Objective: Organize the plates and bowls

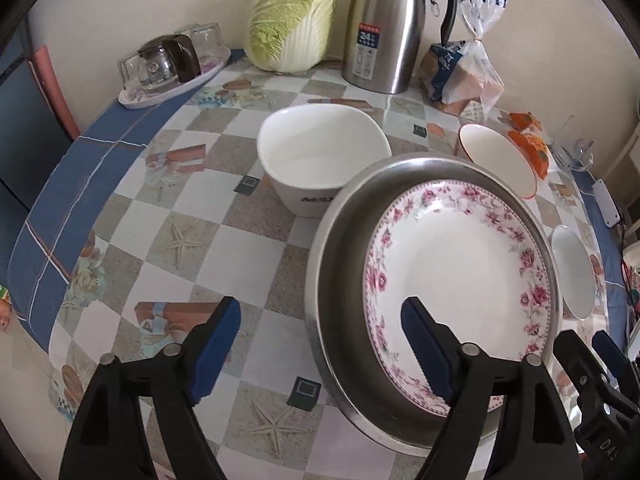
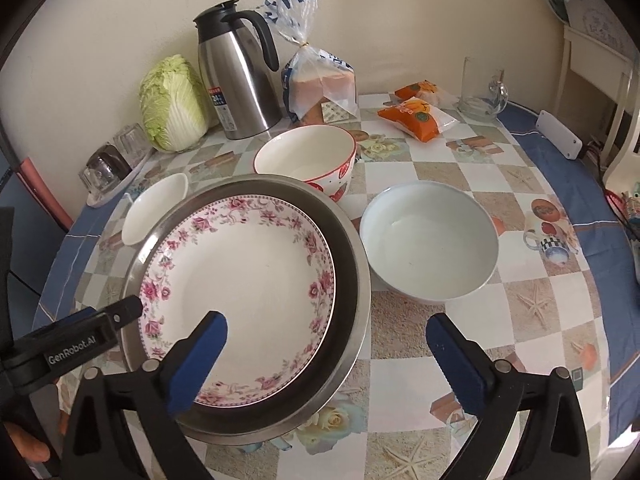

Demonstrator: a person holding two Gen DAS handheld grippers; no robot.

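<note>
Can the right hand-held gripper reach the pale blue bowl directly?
Probably yes. The right hand-held gripper is open, and the pale blue bowl sits just ahead with only bare tablecloth between.

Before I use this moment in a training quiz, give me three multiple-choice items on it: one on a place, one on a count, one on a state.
1. Where does the floral plate lie?
A. Inside the steel basin
B. On the bare tablecloth
C. Inside the red-rimmed bowl

2. Not counting the basin, how many empty bowls stand on the table?
A. One
B. Three
C. Five

3. How do the right tongs stand?
A. Shut on the plate's rim
B. Open, holding nothing
C. Shut on a bowl

Answers:
1 A: the basin's steel wall rings the plate all round.
2 B: the red-rimmed bowl, the pale bowl and the squarish white bowl.
3 B: the blue pads stand far apart, with nothing pressed between them.
</note>
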